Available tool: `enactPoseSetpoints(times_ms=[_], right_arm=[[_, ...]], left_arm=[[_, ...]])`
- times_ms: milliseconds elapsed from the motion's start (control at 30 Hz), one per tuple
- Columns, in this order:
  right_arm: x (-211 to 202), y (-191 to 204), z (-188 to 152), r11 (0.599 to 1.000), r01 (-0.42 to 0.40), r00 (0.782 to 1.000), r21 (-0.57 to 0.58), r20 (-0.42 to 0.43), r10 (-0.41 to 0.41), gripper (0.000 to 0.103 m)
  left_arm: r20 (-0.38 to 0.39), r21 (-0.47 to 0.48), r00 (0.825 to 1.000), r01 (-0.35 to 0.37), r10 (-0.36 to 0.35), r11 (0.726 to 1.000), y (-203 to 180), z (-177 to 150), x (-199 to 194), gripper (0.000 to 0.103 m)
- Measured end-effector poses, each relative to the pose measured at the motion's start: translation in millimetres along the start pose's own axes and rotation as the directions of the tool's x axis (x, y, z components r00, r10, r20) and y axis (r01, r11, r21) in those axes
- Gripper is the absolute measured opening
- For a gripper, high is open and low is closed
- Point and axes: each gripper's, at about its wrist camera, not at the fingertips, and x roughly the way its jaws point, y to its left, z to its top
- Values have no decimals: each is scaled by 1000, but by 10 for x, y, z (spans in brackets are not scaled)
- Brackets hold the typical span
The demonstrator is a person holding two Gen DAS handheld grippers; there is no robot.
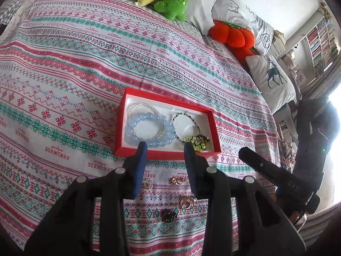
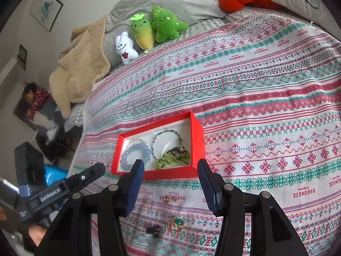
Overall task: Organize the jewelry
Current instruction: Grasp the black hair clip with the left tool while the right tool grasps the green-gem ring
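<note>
A red box (image 1: 165, 154) (image 2: 197, 132) lies on the patterned bedspread. It holds a blue bead bracelet (image 1: 149, 130) (image 2: 135, 154), a thin dark bracelet (image 1: 185, 125) (image 2: 167, 143) and a green bead piece (image 1: 197, 144) (image 2: 172, 159). In front of the box lie a small gold ring (image 1: 147, 184) (image 2: 147, 199), gold earrings (image 1: 178, 180) (image 2: 168, 199), a green-stone gold ring (image 1: 187, 202) (image 2: 176, 223) and a small black piece (image 1: 168, 215) (image 2: 153, 230). My left gripper (image 1: 165, 149) is open and empty above the loose pieces. My right gripper (image 2: 170, 166) is open and empty, likewise.
Plush toys (image 2: 149, 29) (image 1: 170, 2), an orange plush (image 1: 234, 35) and pillows (image 1: 270, 76) line the far side of the bed. A beige blanket (image 2: 78, 68) hangs off the far left corner. The other gripper shows at each view's edge (image 1: 277, 170) (image 2: 64, 189).
</note>
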Motion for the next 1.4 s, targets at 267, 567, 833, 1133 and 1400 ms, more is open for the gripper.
enactPoseSetpoints(times_ms=[267,567,833,1133,1400], right_arm=[[6,-107,-71,999,41,998,12,-55,-40,53],[6,-89,-165,997,73,993,-22,-95,-75,53],[7,57,-268,986,112,986,-124,-108,-126,54],[75,60,-320,980,136,978,-147,-140,-157,55],[140,64,-336,977,145,973,-158,-158,-170,55]], left_arm=[[-62,48,998,-26,29,999,-44,-256,-1,48],[-98,128,990,-87,100,988,-229,-598,6,51],[-116,191,980,-138,162,972,-356,-843,109,51],[-151,235,967,-166,205,958,-439,-998,286,51],[-157,265,960,-184,231,946,-525,-1047,446,51]])
